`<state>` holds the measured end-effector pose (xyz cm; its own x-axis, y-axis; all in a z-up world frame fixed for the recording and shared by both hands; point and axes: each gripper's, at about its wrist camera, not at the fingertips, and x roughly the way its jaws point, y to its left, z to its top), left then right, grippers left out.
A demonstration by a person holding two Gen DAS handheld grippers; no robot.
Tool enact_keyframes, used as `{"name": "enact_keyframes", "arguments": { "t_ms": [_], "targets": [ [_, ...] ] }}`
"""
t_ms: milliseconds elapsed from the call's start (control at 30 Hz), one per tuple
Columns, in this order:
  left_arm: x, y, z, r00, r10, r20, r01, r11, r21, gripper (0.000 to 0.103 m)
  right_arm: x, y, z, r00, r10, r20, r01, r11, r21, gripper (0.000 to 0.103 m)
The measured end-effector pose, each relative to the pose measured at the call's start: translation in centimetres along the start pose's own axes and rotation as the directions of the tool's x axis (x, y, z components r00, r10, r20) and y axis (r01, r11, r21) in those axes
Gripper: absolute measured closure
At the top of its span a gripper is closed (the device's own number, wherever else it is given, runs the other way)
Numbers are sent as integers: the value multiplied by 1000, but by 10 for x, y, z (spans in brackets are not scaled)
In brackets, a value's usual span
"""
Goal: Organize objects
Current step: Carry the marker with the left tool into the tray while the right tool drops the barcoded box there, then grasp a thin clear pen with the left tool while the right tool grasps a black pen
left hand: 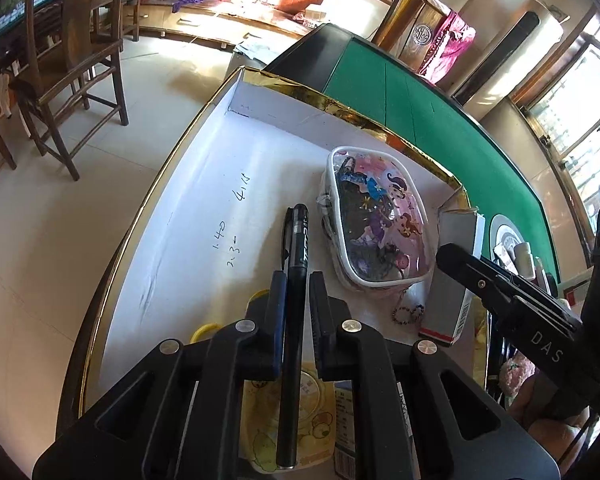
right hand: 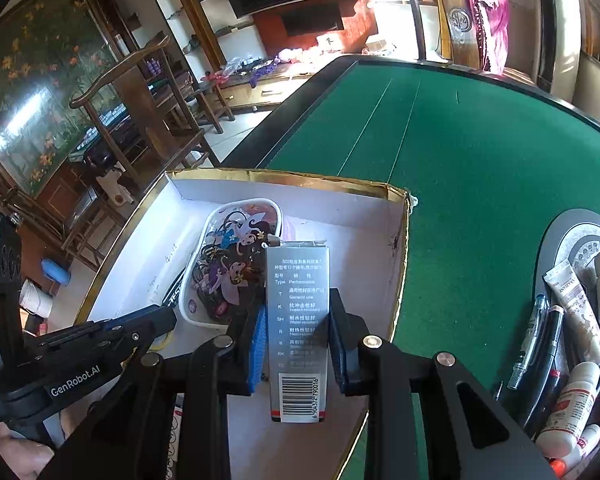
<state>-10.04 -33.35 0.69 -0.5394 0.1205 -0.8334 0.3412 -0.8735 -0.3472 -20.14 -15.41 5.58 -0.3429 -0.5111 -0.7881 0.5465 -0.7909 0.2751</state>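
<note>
Left gripper (left hand: 298,284) over the white box (left hand: 204,184), jaws narrow around a black pen (left hand: 294,280); contact of the pads with the pen hard to judge, a thin gap showing on one side. Right gripper (right hand: 298,320) over the same box, pinching a grey carton (right hand: 298,320) with a barcode, held upright between the blue pads. Inside the box: a cartoon pouch (left hand: 374,224) near the far wall, beside both grippers. Outside the box, on the green table (right hand: 480,160): tubes and pens (right hand: 560,340) well off to the right.
</note>
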Motion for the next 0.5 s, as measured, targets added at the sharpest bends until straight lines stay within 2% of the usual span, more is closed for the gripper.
{"name": "enact_keyframes", "arguments": {
  "t_ms": [133,233,367,500],
  "targets": [
    [-7,0,-3,1000,-19,3,19,1000,-7,73,-10,-7,0,1000,16,9,-16,1000,5,75],
    [-13,-1,-4,1000,-17,8,17,1000,-11,65,-22,-11,-2,998,58,28,-58,998,-2,70],
    [-28,-7,-13,999,-19,32,20,1000,-5,65,-52,-18,-13,990,133,55,-133,991,-5,67],
    [-60,-30,-31,996,-43,81,39,998,55,65,-109,-41,-43,973,200,111,-196,979,-49,67]
  ]
}}
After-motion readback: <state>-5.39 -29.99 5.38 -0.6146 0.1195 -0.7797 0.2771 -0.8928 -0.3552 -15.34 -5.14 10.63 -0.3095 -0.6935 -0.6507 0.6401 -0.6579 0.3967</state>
